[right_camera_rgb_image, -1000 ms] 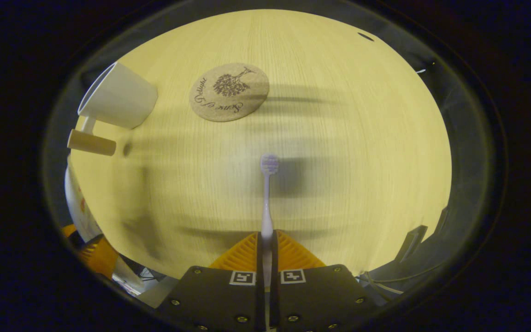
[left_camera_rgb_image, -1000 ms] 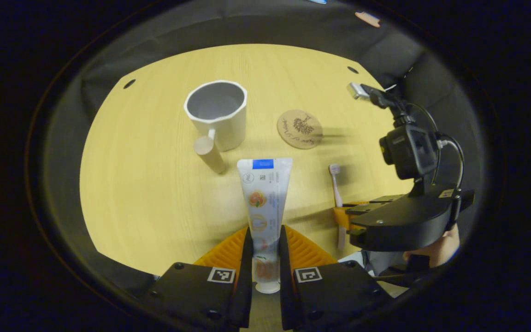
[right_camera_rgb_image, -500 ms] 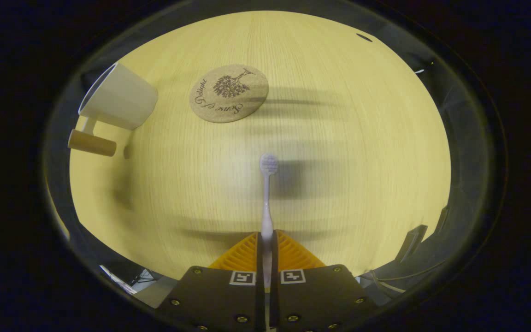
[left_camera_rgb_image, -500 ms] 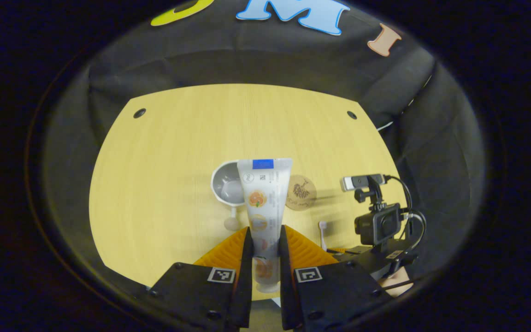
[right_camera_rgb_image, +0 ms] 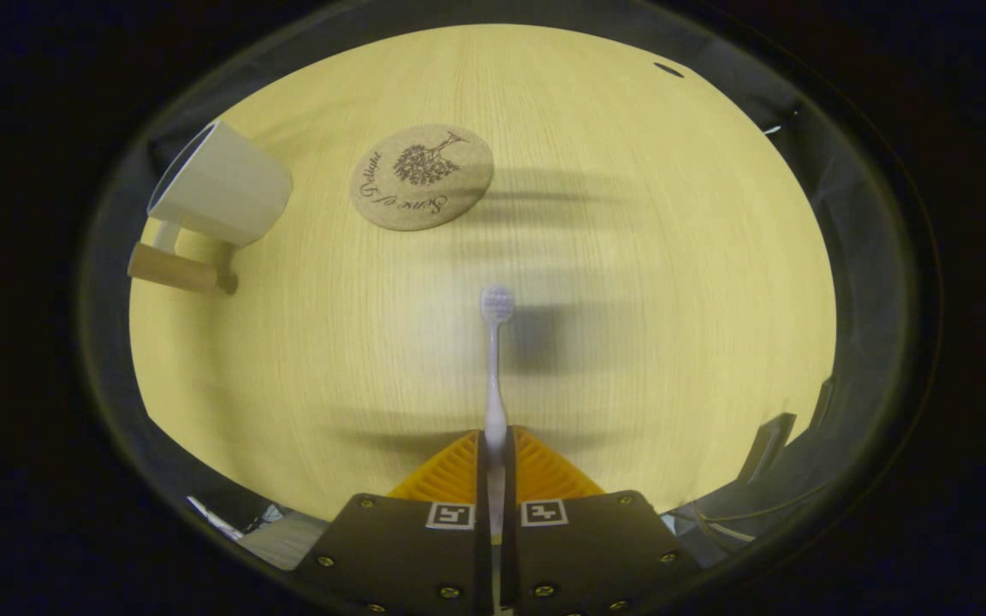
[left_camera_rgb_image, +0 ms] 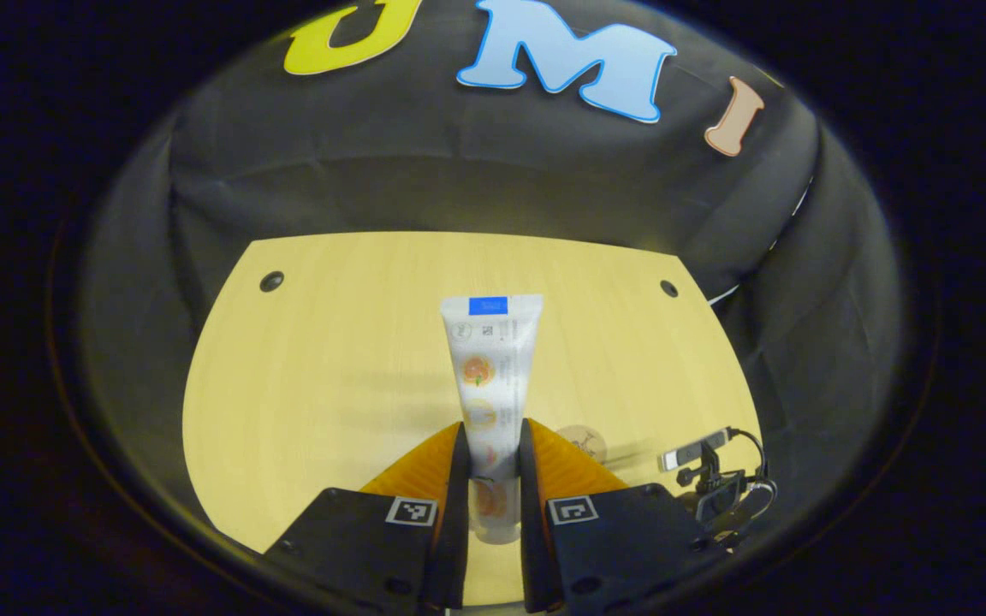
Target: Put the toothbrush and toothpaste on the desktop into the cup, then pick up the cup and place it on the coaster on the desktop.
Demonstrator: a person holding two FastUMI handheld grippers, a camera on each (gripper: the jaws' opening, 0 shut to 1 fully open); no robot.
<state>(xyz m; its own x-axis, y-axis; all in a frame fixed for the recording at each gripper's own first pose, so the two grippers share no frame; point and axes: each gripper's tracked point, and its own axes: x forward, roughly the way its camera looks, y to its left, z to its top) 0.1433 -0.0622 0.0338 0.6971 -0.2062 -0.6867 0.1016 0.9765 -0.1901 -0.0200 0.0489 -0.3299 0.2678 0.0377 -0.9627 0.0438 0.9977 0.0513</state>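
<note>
Pale wood-grain desktop [right_camera_rgb_image: 630, 282] with a smooth, matte face and a rounded edge fills the booth floor, backed by black cloth [left_camera_rgb_image: 424, 180] that hangs in soft folds.

One left gripper [left_camera_rgb_image: 490, 462] is closed on the single toothpaste [left_camera_rgb_image: 490, 368], both fingers pressing the lower part of the tube near its cap. It is a flat, glossy white plastic tube with a blue patch at its crimped far end and small orange fruit prints down its face. It is held up off the desktop, pointing away from the gripper toward the far edge. Two dark round holes sit near the far corners of the desktop, one left [left_camera_rgb_image: 270, 281] and one right [left_camera_rgb_image: 669, 288]. To the near right, part of the round coaster [left_camera_rgb_image: 585, 441] peeks past the finger, and farther right a small black camera with cables [left_camera_rgb_image: 715, 488] stands out.

One right gripper [right_camera_rgb_image: 495, 449] is clamped on the single toothbrush [right_camera_rgb_image: 495, 368], its fingers pinching the thin pale handle. The brush is slender, with a small oval bristled head at the far end, low over the desktop. Beyond it, to the far left, lies the one coaster [right_camera_rgb_image: 421, 176], a flat cork disc printed with a dark tree and script. Farther left stands the one cup [right_camera_rgb_image: 223, 188], white and smooth, with a tan wooden cylinder for a handle [right_camera_rgb_image: 172, 269].
</note>
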